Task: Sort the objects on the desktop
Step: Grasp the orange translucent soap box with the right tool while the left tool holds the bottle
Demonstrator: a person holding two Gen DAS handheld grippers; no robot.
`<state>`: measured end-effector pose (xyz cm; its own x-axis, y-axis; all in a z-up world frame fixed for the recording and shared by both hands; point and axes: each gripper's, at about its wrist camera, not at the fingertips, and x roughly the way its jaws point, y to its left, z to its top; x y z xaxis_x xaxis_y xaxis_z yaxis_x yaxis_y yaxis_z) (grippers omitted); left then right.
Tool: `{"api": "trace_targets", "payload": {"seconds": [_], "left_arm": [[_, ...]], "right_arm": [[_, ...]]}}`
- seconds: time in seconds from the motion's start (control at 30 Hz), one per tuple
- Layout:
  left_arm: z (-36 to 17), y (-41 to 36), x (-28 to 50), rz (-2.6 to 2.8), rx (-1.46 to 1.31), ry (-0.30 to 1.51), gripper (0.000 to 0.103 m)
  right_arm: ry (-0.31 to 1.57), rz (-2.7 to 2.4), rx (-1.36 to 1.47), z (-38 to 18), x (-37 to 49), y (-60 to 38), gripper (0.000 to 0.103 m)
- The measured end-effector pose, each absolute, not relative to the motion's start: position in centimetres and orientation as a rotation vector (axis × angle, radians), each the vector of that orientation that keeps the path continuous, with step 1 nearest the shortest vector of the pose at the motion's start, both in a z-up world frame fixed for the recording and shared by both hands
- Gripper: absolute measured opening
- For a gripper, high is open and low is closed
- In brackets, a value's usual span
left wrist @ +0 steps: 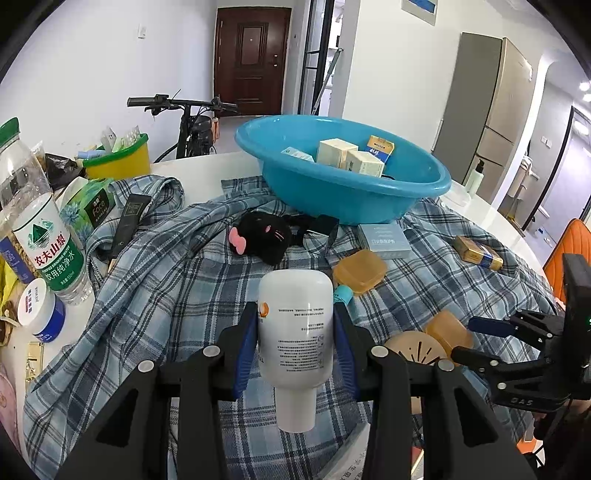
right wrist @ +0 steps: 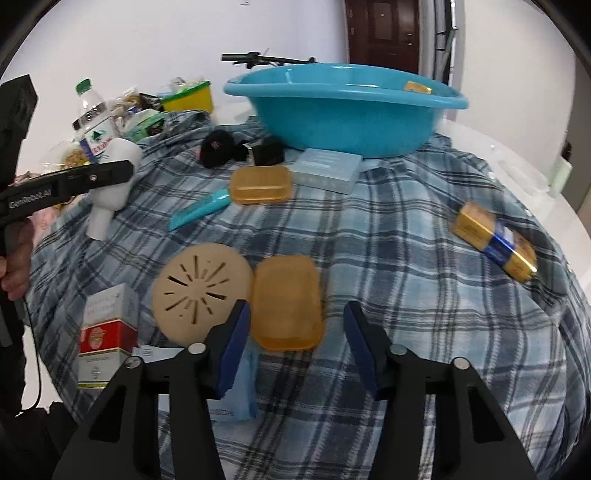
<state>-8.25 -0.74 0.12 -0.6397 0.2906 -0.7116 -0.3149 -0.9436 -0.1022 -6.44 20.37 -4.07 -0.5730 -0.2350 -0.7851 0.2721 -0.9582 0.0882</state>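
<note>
Left wrist view: left tongs (left wrist: pixel 295 328) pinch white bottle (left wrist: pixel 295 332); right tongs (right wrist: pixel 295 325) spread.

- White walls (left wrist: pixel 92 55) close the room at the far left.
- A dark brown door (left wrist: pixel 252 55) stands far back, centre.
- A black bicycle (left wrist: pixel 192 125) leans near the wall, before the door.
- Right of the door, a black-framed glass partition (left wrist: pixel 317 55).
- A tall grey fridge (left wrist: pixel 487 110) stands at far right.
- A framed picture (left wrist: pixel 421 9) hangs high on the wall.
- An orange chair (left wrist: pixel 569 254) shows at the right edge.
- Ceiling lights (left wrist: pixel 584 88) glow far right.
</note>
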Motion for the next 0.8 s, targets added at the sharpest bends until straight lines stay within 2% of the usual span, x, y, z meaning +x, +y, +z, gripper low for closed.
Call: {"api": "trace_targets", "payload": {"seconds": [0.3, 0.57, 0.8], "left_arm": [[0.0, -0.8, -7.9, 2.568, -1.117, 0.030, 0.042], [-0.2, -0.5, -7.9, 2.557, -1.116, 0.029, 0.042], [-0.3, -0.7, -7.9, 2.559, -1.125, 0.017, 0.042]], "right_arm": [[0.058, -2.548, 1.260, -4.4, -6.6, 20.5, 0.039], [0.023, -2.537, 1.234, -3.5, -6.5, 21.5, 0.039], [0.077, -2.512, 1.254, -4.5, -7.7, 20.1, 0.039]]}}
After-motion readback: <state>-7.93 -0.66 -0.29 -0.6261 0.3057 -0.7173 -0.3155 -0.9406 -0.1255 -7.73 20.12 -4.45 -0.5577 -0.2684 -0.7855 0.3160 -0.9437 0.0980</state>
